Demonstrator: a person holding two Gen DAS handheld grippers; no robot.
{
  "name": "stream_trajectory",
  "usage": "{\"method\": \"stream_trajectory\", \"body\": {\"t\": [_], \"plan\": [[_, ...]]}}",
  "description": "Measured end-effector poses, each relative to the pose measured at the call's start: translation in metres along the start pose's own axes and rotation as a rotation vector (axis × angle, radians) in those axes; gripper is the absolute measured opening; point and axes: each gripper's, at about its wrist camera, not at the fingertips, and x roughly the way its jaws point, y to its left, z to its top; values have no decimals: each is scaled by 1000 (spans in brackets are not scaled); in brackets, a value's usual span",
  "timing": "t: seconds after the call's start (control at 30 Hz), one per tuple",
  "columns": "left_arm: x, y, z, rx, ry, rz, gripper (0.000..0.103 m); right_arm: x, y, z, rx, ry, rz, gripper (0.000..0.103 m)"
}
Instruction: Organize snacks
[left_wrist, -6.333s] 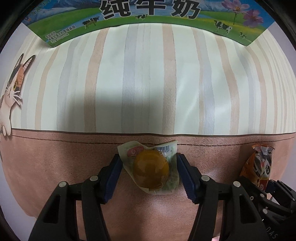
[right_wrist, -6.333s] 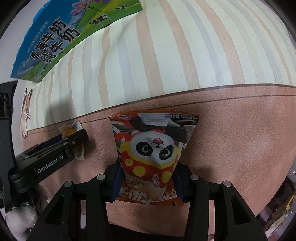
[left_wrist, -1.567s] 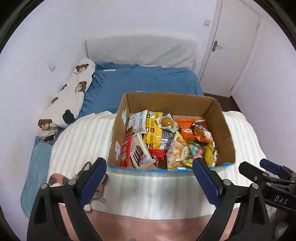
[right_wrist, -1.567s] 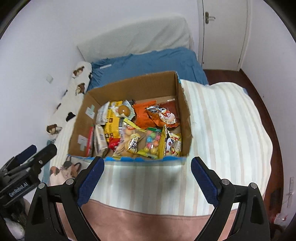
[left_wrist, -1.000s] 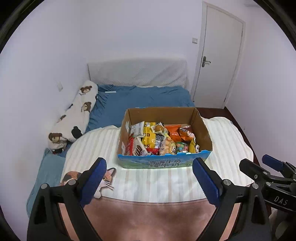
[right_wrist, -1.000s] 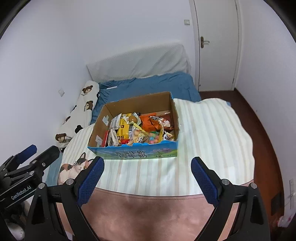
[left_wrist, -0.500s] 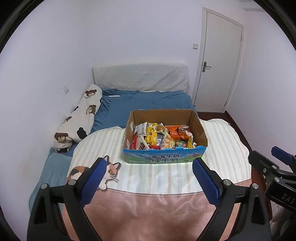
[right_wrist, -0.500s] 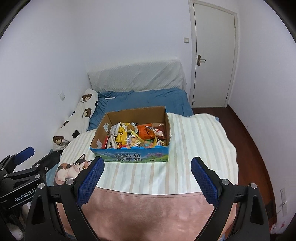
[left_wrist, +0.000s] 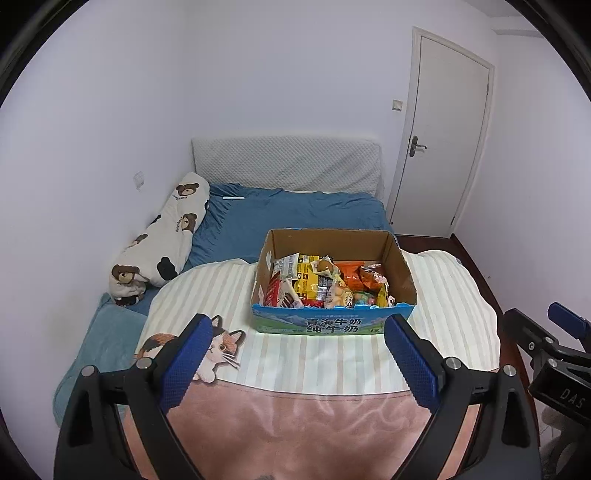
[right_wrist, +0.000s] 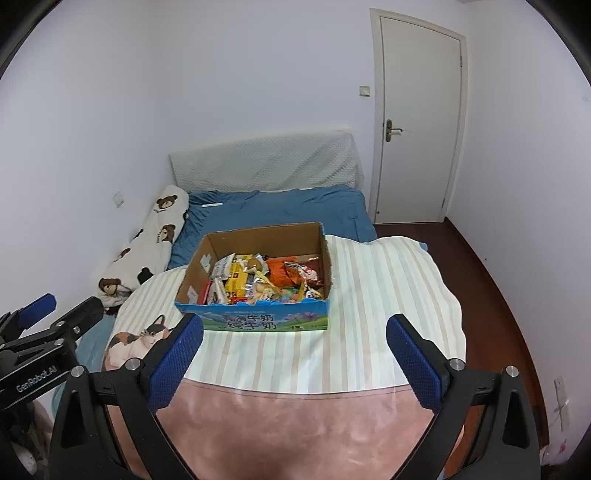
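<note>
A cardboard box (left_wrist: 332, 326) with a blue printed front stands on the striped cloth, and several snack packets (left_wrist: 325, 284) fill it. My left gripper (left_wrist: 297, 321) hangs well back from the box, open, with nothing between its blue pads. In the right wrist view the same box (right_wrist: 258, 319) and its snack packets (right_wrist: 266, 277) lie ahead. My right gripper (right_wrist: 294, 319) is just as far back, its jaws opening wider and holding nothing. Each gripper shows at the edge of the other's view: the right gripper (left_wrist: 546, 343) and the left gripper (right_wrist: 48, 332).
The round table wears a striped cloth (left_wrist: 443, 295) with a pink border (left_wrist: 295, 424) and a cat picture (left_wrist: 218, 343). Behind it is a bed with a blue sheet (left_wrist: 295, 214) and a bear-print pillow (left_wrist: 166, 232). A white door (right_wrist: 417, 122) and dark floor (right_wrist: 491, 295) are at right.
Both grippers have drawn back and up from the box, which now looks smaller and farther. The egg packet and the panda packet they held earlier are out of the jaws.
</note>
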Motion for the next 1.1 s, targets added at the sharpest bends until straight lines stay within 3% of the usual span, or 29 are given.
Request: {"method": "stream_trajectory", "body": {"t": [0.1,0.67,1.1], "plan": [[12,-1,4,9,8,13,103,12,-3,3,13,2,-16,101],[114,-11,16,28,154,34,103,118,-10,23,30,86,-95,101],[158,-14,27,35,190,45,103,174,-10,28,36,142,-139,101]]}}
